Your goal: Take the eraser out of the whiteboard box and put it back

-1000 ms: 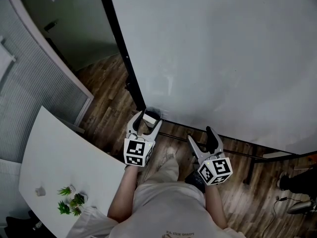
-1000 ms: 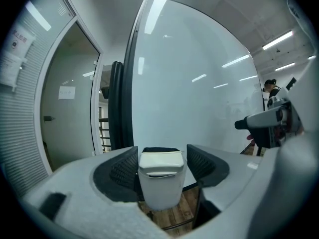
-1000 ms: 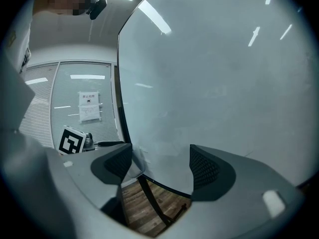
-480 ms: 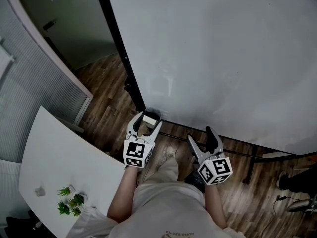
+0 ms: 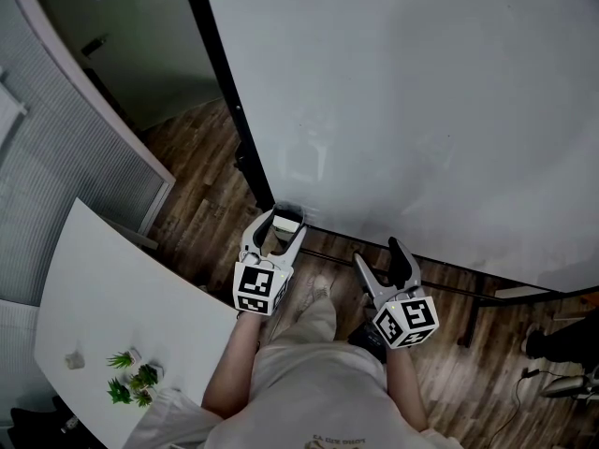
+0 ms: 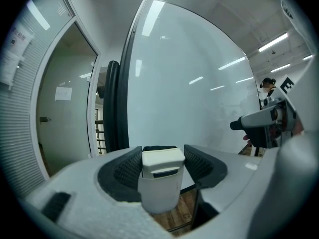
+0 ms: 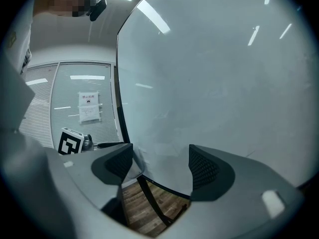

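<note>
Seen from overhead, a person stands at a large white whiteboard [image 5: 421, 110] in a dark frame, holding a grey two-jaw gripper in each hand above a brown wood-plank floor [image 5: 201, 190]. The left gripper [image 5: 283, 224] reaches to the small white plastic box [image 5: 281, 210] at the board's lower left corner. There the cream-white block eraser [image 5: 287, 221] sits between its jaws. The right gripper [image 5: 376, 253] hangs nearby to the right, by the board's bottom rail, touching nothing. A white tabletop [image 5: 122, 288] with a small green plant [image 5: 131, 382] lies at lower left.

Through the left gripper view, the eraser [image 6: 163, 161] stands upright in the box [image 6: 158, 195], its top proud of the rim. The left gripper [image 6: 163, 156] has just been closing its jaws, and the black ribbed pads [image 6: 128, 166] lie against the eraser's two sides. The whiteboard [image 6: 189, 83] fills the background.

Through the right gripper view, the right gripper [image 7: 160, 166] holds its jaws wide apart with nothing between them. Beyond the gap are the whiteboard [image 7: 224, 83], its dark frame and the floor [image 7: 149, 205]. The left gripper's black-and-white marker cube [image 7: 70, 142] shows at left.
</note>
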Motion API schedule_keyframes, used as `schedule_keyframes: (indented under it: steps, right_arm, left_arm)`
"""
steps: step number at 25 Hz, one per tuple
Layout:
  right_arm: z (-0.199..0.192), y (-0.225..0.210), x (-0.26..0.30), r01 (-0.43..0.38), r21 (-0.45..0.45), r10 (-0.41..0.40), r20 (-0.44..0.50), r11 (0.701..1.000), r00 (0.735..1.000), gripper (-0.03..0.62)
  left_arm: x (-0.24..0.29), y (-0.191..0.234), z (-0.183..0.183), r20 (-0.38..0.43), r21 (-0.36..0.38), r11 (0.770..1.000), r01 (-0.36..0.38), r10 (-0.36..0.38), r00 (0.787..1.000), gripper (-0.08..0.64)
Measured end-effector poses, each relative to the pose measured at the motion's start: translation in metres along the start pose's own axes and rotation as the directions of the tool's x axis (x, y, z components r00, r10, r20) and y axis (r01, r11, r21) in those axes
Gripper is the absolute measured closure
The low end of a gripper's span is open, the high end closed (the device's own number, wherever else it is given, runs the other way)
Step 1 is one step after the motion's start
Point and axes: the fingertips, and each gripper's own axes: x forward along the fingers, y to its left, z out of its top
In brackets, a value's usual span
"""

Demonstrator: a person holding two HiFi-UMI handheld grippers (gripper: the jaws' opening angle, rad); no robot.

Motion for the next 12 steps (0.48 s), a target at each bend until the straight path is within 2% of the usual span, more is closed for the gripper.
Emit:
schedule_keyframes:
  steps: [12]
  right_arm:
    - [0.0079,-0.0028,-0.0069,0.007,-0.001,-0.007,0.025,1.000,1.000,0.259]
  left_arm:
    - [0.0005,0.0022,-0.0003,-0.005,-0.019,1.000,-0.008,0.008,1.000,0.301]
